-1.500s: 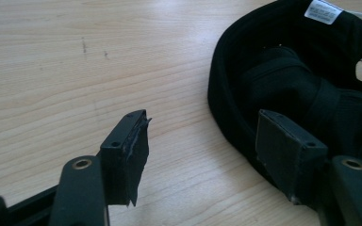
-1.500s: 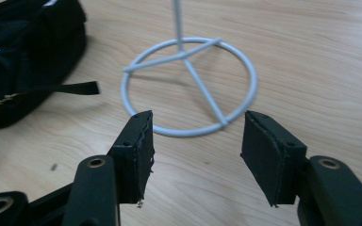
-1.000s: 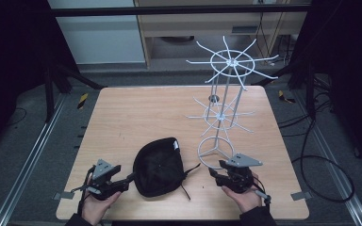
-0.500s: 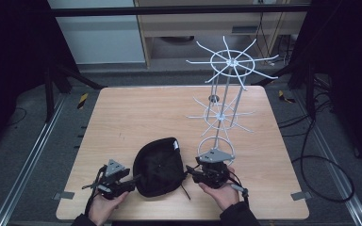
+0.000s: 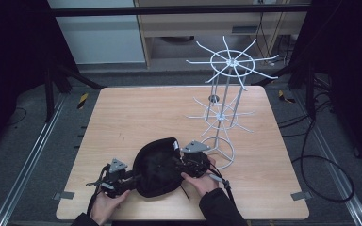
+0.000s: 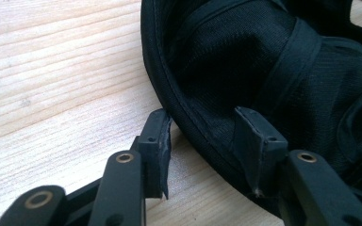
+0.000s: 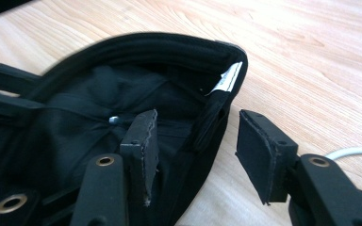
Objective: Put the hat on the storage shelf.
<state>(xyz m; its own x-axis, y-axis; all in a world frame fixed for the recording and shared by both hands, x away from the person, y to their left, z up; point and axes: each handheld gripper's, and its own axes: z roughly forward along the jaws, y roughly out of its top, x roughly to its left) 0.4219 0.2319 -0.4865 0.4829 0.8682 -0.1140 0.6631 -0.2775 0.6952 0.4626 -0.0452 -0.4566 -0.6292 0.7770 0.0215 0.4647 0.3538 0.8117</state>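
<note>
A black cap [image 5: 156,168] lies upside down near the front of the wooden table [image 5: 136,117]. My left gripper [image 5: 129,179] is at the cap's left rim. In the left gripper view it stands open [image 6: 207,141], one jaw outside on the table and the other inside the black cap [image 6: 264,61]. My right gripper [image 5: 178,165] is at the cap's right side. It is open too [image 7: 195,136], its jaws straddling the rim of the cap [image 7: 136,52] near a white label [image 7: 228,77].
A white wire hanging rack [image 5: 226,89] with two tiers of radiating hooks stands on a ring base right of the cap, close to my right gripper. A white wire of the base [image 7: 353,153] lies just beyond my right jaw. Bare table stretches behind and to the left.
Both grippers have closed in on the cap from either side. The right one moved left from the rack base to the cap's rim, and the left one slid right onto the rim.
</note>
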